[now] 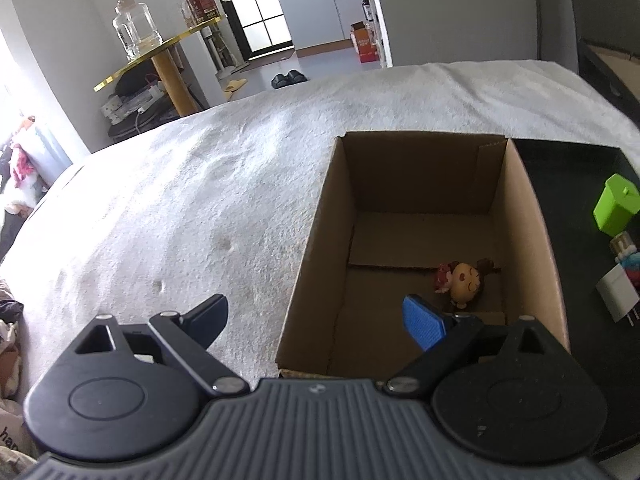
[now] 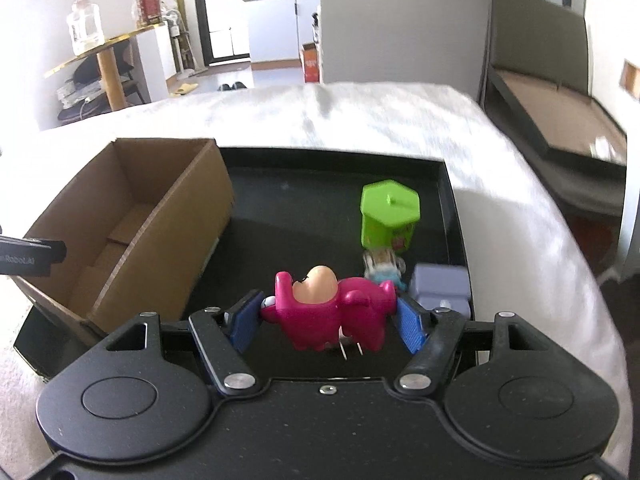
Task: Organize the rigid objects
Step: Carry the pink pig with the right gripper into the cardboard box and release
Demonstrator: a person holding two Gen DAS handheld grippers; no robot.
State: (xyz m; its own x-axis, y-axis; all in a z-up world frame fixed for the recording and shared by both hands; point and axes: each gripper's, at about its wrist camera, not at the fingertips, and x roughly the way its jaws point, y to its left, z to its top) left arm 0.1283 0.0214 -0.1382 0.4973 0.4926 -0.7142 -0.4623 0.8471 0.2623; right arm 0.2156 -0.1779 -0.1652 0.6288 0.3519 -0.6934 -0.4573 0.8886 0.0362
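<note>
One pink figurine (image 2: pixel 332 312) pinched in our right gripper (image 2: pixel 328 318) above tray (image 2: pixel 452 200), headed for box (image 2: pixel 168 216); left gripper (image 1: pixel 316 320) gapes empty.

White plug (image 1: pixel 616 295) cut off right.

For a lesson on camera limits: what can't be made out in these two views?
- Charger, left wrist view: cut off by the right edge.
- Small figure, right wrist view: blurred, half hidden behind the pink toy.
- Cardboard box floor, right wrist view: near wall hides it.
</note>
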